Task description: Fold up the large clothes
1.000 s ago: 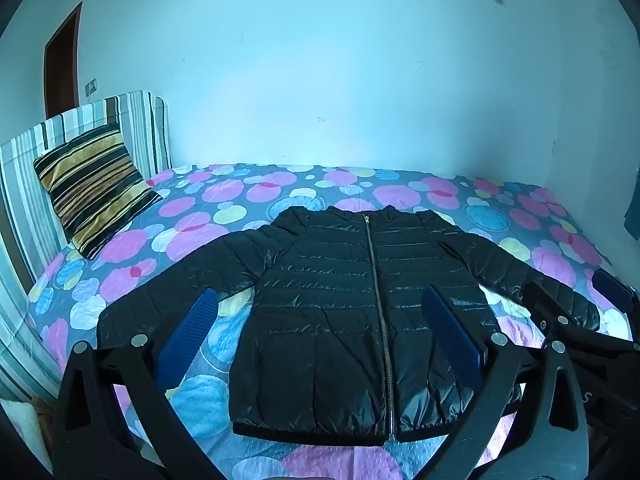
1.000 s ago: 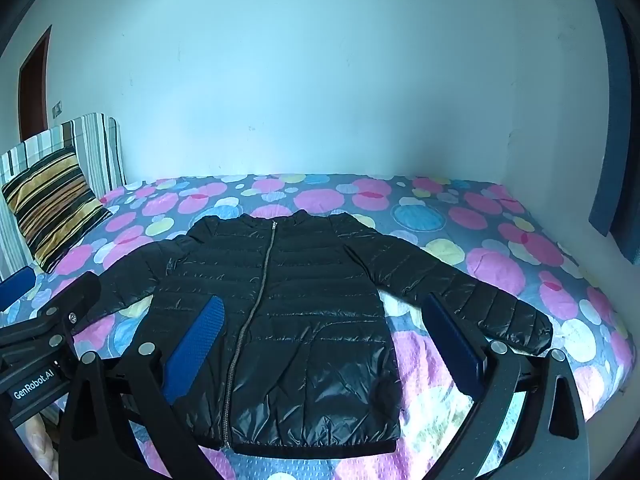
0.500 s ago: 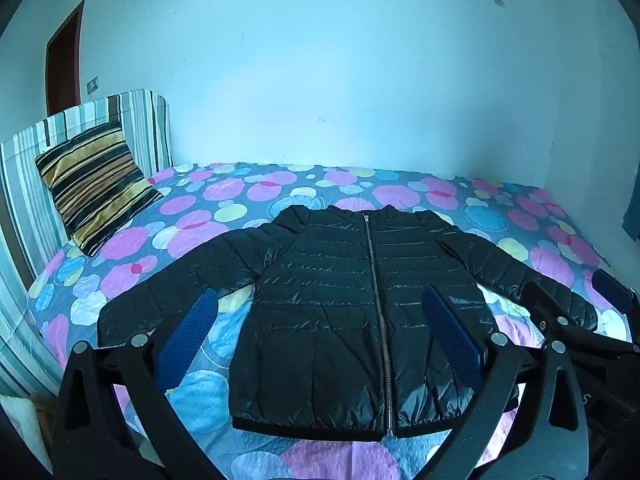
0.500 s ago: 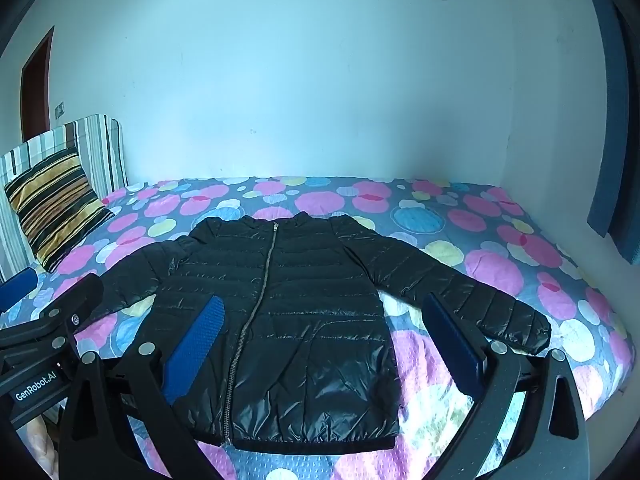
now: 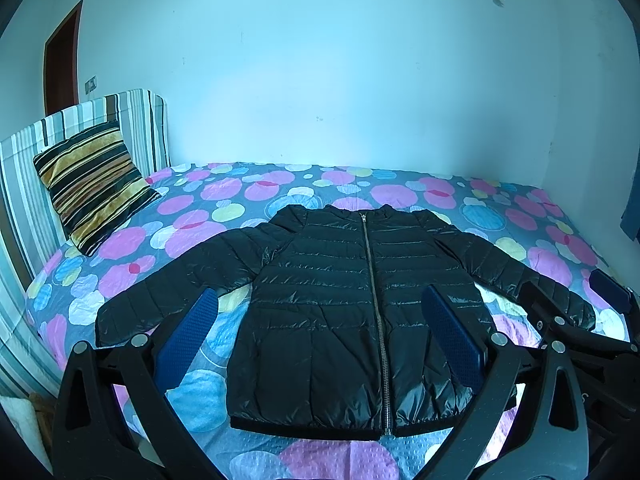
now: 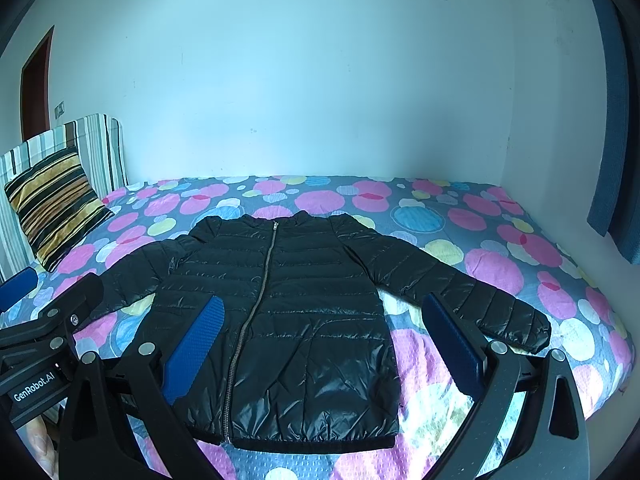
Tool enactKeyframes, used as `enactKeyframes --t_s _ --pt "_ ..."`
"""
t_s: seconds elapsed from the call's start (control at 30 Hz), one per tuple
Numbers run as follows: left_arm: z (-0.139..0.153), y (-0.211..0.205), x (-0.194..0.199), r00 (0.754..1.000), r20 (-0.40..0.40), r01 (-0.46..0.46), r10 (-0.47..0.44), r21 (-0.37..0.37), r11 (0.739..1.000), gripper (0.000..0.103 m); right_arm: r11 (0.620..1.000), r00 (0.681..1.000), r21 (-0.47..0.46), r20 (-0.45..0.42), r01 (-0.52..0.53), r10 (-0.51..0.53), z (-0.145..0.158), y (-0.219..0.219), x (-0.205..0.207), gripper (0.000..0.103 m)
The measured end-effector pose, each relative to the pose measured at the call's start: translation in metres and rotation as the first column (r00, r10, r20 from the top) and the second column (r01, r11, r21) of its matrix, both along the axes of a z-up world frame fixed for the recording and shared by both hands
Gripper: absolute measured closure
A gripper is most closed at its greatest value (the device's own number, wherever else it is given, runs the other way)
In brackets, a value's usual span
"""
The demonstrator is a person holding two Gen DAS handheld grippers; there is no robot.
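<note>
**Both tongs held wide above the hem, jacket spread flat ahead**

The black puffer jacket (image 5: 360,304) lay face up on the bed (image 5: 520,216), zipped to the collar, its long axis running straight away from the cameras: hem nearest, collar toward the far wall. Both sleeves were spread out to the sides and angled down toward the near edge, one cuff (image 5: 116,320) on the side of the striped pillow (image 5: 88,188), the other cuff (image 6: 516,326) on the curtain side.

The left tongs (image 5: 324,336) were spread wide with nothing between the blue pads, held short of the hem and apart from the cloth. In that view the zipper ran a little right of centre, so these tongs faced the pillow-side half of the body, and the pillow-side sleeve was theirs to reach. The right tongs (image 6: 324,344) were likewise wide apart and empty; from there the zipper sat left of centre, and the curtain-side sleeve (image 6: 448,288) showed just past the right-hand pad (image 6: 452,344). That made the right hand plainly the nearer one for that sleeve.

The two tools sat side by side, each showing at the edge of the other's view. No fold had been made. By my reading, the opening move would be sleeve work: each cuff lay outward and forward of its own tongs, so either needed a reach out to the side and ahead, then a carry inward across the chest toward the zipper line.
</note>
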State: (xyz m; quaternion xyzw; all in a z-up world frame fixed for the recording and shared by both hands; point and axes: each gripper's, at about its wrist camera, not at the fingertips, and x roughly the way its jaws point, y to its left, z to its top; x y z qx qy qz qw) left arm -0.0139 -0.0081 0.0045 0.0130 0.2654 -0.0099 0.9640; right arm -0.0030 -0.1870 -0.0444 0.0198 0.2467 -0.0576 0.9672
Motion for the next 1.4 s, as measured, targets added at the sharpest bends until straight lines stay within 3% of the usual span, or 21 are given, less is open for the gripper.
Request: enactKeyframes --t_s 1.4 --pt "-0.0027 0.0033 -0.0021 1.0 0.001 0.0 0.0 -0.006 1.0 0.002 1.0 1.0 -0.001 -0.001 0.0 0.0 -0.0021 0.0008 -0.0006 0.005"
